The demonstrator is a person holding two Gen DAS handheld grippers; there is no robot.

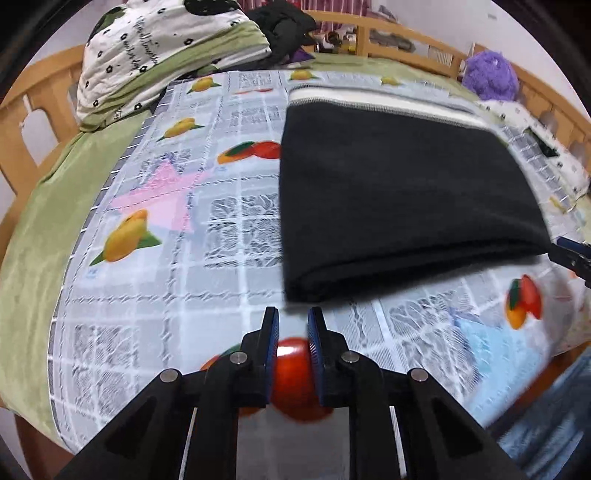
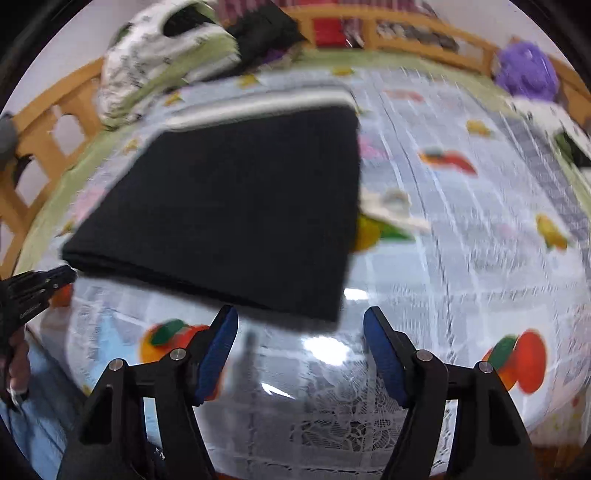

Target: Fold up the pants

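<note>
The black pants [image 1: 402, 192] lie folded into a thick rectangle on the fruit-print tablecloth [image 1: 177, 258], with a white and grey striped waistband [image 1: 369, 98] at the far edge. My left gripper [image 1: 292, 317] hovers just in front of the fold's near left corner, jaws a narrow gap apart and empty. In the right wrist view the pants [image 2: 236, 199] lie ahead and left. My right gripper [image 2: 300, 321] is wide open and empty, just in front of the near right corner. The left gripper's tip [image 2: 48, 280] shows at the left edge.
A white and green bundle of bedding [image 1: 147, 62] and dark clothes [image 1: 280, 26] sit at the far left. A purple fluffy thing [image 1: 489, 75] sits far right. A wooden rail [image 1: 406, 40] runs behind. The table's near edge lies just below the grippers.
</note>
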